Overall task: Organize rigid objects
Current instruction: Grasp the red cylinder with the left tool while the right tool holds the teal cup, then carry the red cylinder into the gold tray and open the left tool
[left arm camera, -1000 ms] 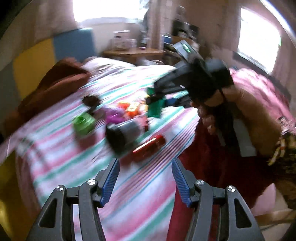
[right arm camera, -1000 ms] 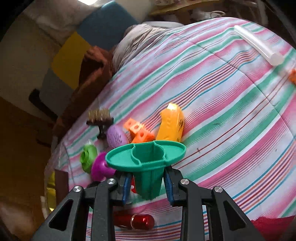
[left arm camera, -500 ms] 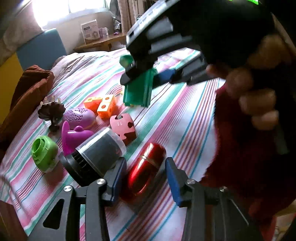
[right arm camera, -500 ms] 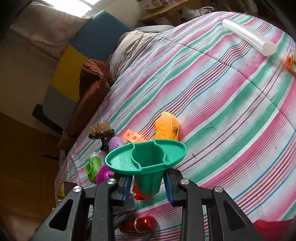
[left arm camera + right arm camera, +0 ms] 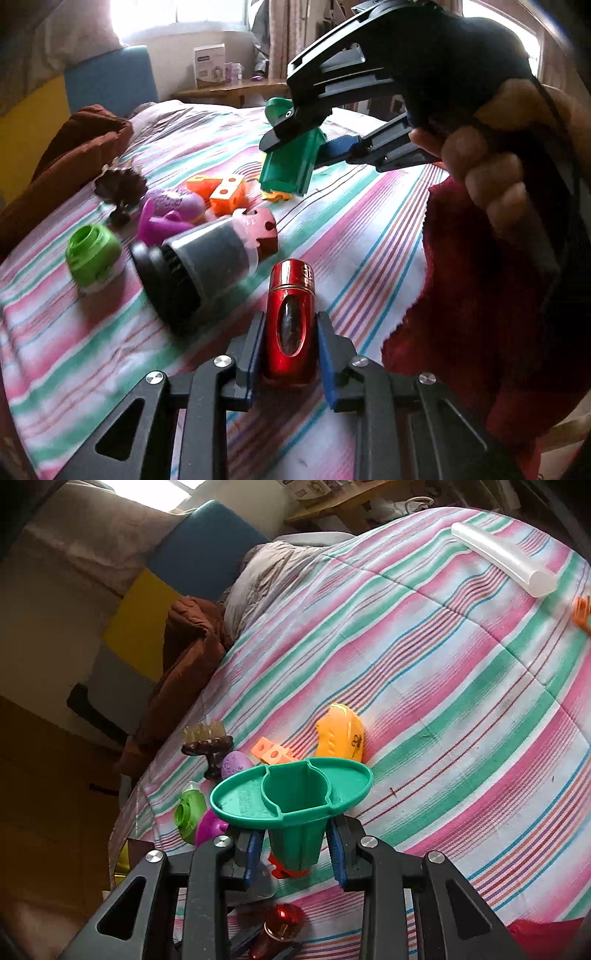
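Left wrist | glossy red cylinder (image 5: 291, 321) | striped woven bedspread (image 5: 369, 236)

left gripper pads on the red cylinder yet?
Touching. In the left wrist view, the closing left gripper has the red cylinder between its blue pads, with no gap visible on either side.
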`<state>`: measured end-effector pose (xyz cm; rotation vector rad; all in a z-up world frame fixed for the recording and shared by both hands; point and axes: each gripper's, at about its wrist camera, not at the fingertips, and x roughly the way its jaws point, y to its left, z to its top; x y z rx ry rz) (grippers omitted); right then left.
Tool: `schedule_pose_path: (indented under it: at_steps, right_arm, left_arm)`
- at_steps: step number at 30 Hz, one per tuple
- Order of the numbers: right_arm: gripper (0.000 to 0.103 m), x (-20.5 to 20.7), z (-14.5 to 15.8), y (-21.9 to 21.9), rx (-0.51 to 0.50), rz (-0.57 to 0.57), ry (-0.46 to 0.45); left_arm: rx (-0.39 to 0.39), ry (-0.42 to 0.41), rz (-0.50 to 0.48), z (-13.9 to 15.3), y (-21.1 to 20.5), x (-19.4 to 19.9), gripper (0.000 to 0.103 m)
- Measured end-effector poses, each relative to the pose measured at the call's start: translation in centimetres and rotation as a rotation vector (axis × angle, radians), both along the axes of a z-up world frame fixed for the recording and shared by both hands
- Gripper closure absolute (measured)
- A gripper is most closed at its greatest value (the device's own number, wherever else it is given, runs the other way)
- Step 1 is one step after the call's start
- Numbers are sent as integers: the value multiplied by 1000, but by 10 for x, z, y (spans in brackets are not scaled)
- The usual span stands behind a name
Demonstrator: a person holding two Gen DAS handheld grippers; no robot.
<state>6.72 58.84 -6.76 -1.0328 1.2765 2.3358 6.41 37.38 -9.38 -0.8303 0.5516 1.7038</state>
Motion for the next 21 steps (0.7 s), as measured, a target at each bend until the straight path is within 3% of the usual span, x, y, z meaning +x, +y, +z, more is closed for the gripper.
schedule_pose_path:
  at_steps: [8, 15, 21]
  right_arm:
    - [72, -10, 7, -13, 1, 96, 68]
    - [72, -12, 5, -16, 17, 108, 47]
    - [72, -13, 5, -19, 47, 115, 33]
  left_arm:
    - [28, -46, 75, 1, -36, 3, 77]
    - [47, -108, 109, -1, -46, -6, 77]
    - [36, -73, 133, 3, -45, 4, 77]
